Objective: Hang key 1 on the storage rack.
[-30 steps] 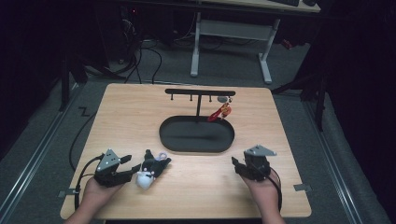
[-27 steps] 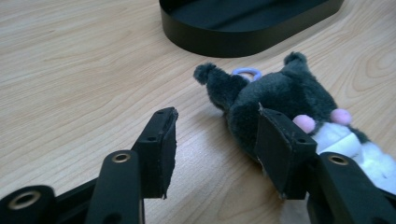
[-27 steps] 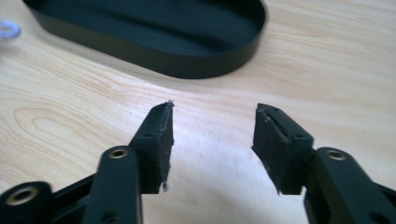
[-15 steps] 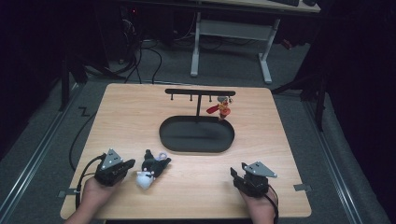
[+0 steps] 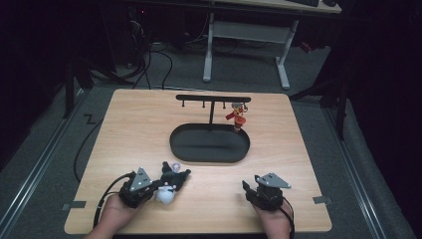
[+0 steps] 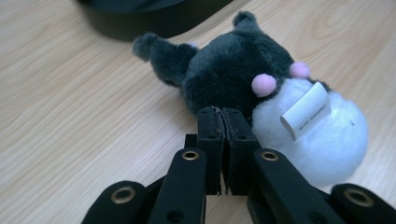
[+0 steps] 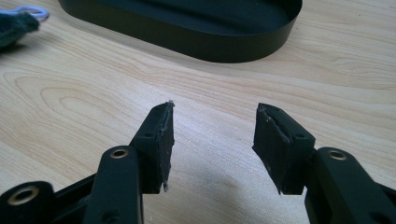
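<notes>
My black jaws meet a plush toy (image 6: 261, 93) — dark grey and white, pink dots — on pale wood-grain table (image 6: 70, 93).

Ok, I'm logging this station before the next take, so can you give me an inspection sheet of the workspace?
Surface: wooden table, bare wood, tape marks at the near corners.
Job's things: plush toy lying near left; black oval tray; hook stand with a small figure hanging.
Clutter: nothing seen.
Grippers: left tool shut, at the plush; right tool open, over bare wood.
Cables: black cable off the table's left edge.
Surroundings: dark room, white desk frame behind.
</notes>
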Demonstrator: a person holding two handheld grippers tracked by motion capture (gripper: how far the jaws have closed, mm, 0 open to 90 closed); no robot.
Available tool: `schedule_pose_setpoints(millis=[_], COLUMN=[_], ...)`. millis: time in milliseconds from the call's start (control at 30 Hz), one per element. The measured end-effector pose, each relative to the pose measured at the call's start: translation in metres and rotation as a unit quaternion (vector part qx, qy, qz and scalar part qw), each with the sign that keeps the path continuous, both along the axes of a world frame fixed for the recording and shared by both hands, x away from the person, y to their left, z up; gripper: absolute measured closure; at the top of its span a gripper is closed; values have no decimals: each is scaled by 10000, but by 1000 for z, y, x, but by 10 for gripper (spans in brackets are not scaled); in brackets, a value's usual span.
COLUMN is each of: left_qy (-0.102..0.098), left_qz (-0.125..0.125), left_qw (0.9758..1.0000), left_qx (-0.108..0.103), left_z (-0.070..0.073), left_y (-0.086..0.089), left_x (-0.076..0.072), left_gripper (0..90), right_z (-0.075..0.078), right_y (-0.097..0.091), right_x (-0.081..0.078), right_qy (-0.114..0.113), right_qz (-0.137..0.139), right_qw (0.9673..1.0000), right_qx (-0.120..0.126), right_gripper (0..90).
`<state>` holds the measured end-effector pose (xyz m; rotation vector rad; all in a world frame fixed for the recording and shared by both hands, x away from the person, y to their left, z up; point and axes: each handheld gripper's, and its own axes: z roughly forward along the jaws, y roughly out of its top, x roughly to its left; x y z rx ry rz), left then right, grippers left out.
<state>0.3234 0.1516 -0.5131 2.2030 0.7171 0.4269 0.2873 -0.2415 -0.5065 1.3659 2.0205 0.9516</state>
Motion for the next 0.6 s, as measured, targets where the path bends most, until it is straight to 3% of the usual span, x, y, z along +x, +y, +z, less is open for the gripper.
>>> schedule_pose_setpoints(millis=[33, 100, 167, 267, 333, 367, 400, 533, 600], left_qy=[0, -44, -48, 0, -50, -50, -51, -113, -161], left_qz=[0, -213, -300, -551, -748, -748, -821, -805, -744], left_qw=[10000, 9998, 9995, 9985, 9972, 9972, 9966, 9967, 9971], left_qx=[0, 29, 50, 51, 83, 83, 40, -55, -11], left_z=[0, 2, 2, -1, -5, -5, -7, -10, -10], left_y=[0, -22, -31, -57, -86, -86, -103, -116, -113], left_x=[0, -3, -5, -9, -12, -12, -12, -15, -15], left_gripper=[868, 867, 866, 864, 854, 850, 846, 828, 827], right_z=[0, 0, 0, 0, 1, 1, 2, 4, 5], right_y=[0, -1, -2, -4, -6, -6, -7, -11, -13], right_x=[0, 0, -1, -1, -2, -2, -2, -4, -5], right_qy=[9, 20, 23, 22, -6, -6, -34, -71, -100], right_qz=[-12, -11, -17, -42, -78, -78, -88, -132, -151], right_qw=[10000, 10000, 10000, 10000, 9999, 9999, 9999, 9998, 9997], right_qx=[17, 31, 29, 40, 77, 77, 100, 147, 171], right_gripper=[481, 481, 481, 482, 482, 482, 482, 483, 483])
